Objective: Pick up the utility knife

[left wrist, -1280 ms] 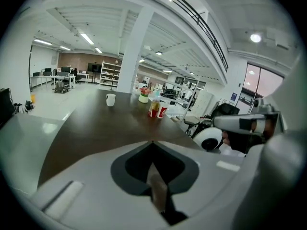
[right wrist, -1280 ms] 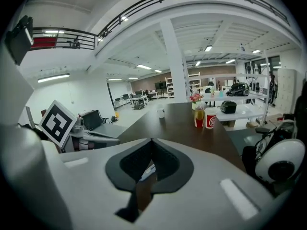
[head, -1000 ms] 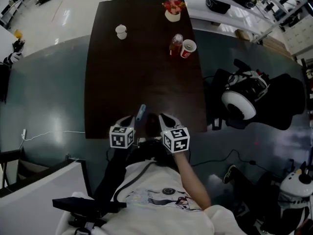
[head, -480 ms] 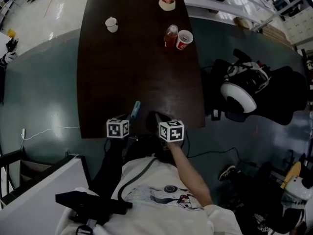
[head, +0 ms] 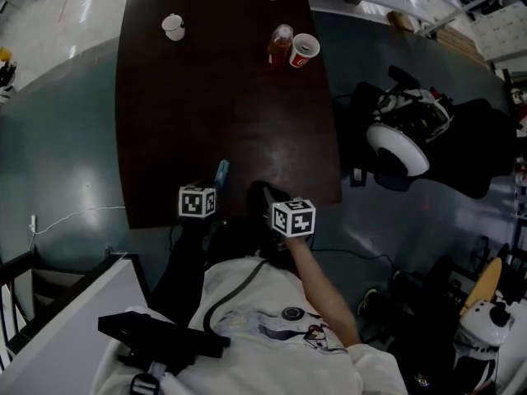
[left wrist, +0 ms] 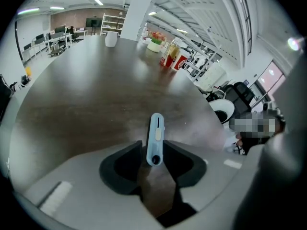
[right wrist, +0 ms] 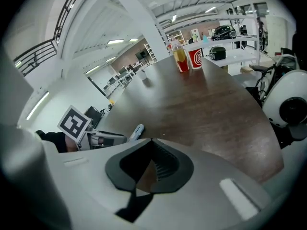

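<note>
Noting the dark table first: it is long, with a red cup and a bottle at its far end and its near half almost bare. Both claws hang over the table's near edge.

Left gripper: jaws opening, with the holed butt end of the knife between them. The pads stand close on either side, and I see no clear press.

Right gripper: jaws together at the tips, nothing between them.

Utility knife: pale blue, and it appears to lie on the table just inside the near edge.
- Its long axis runs from the near edge toward the far end, on nearly the same line the left claw points along.
- The left claw is plainly the nearer, already straddling the butt.
- The right claw sits beside it along the same edge and sees only the knife's far tip off to its left.

Against a second ago:
- Both marker cubes sit lower and tighter to the table's near edge.
- The knife keeps its spot just ahead of the left claw.
- The table's far end has slid up toward the top of the head view.
</note>
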`<move>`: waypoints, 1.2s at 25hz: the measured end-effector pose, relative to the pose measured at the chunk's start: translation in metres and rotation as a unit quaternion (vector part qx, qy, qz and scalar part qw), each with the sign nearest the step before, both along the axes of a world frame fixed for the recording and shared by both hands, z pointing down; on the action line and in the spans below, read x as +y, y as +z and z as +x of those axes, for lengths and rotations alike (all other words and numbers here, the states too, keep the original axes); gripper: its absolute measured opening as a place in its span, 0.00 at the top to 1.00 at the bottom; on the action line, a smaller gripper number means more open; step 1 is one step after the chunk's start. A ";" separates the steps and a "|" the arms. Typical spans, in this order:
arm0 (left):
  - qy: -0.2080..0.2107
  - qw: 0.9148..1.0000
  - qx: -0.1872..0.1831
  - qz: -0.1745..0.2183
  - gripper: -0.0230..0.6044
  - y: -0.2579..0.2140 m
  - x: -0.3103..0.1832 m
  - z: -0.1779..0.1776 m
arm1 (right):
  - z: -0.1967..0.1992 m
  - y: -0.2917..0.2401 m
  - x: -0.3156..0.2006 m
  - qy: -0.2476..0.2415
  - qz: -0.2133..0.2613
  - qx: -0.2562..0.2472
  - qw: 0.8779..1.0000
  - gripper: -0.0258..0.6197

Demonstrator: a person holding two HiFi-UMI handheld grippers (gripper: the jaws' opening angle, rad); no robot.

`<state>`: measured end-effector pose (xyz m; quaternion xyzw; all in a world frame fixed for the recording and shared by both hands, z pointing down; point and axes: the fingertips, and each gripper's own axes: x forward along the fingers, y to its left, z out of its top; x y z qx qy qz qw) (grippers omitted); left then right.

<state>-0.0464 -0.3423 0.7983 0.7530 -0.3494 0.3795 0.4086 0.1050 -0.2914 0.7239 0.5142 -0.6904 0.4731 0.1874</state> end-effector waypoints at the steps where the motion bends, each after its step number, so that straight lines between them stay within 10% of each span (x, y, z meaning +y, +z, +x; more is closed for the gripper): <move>1: 0.001 1.000 0.000 0.001 0.75 0.001 0.000 0.001 | 0.000 0.001 0.002 0.000 -0.002 -0.001 1.000 0.96; 30: 0.052 0.996 -0.053 0.039 0.85 0.026 0.012 0.031 | -0.004 -0.003 0.013 -0.009 -0.002 -0.012 1.000 0.96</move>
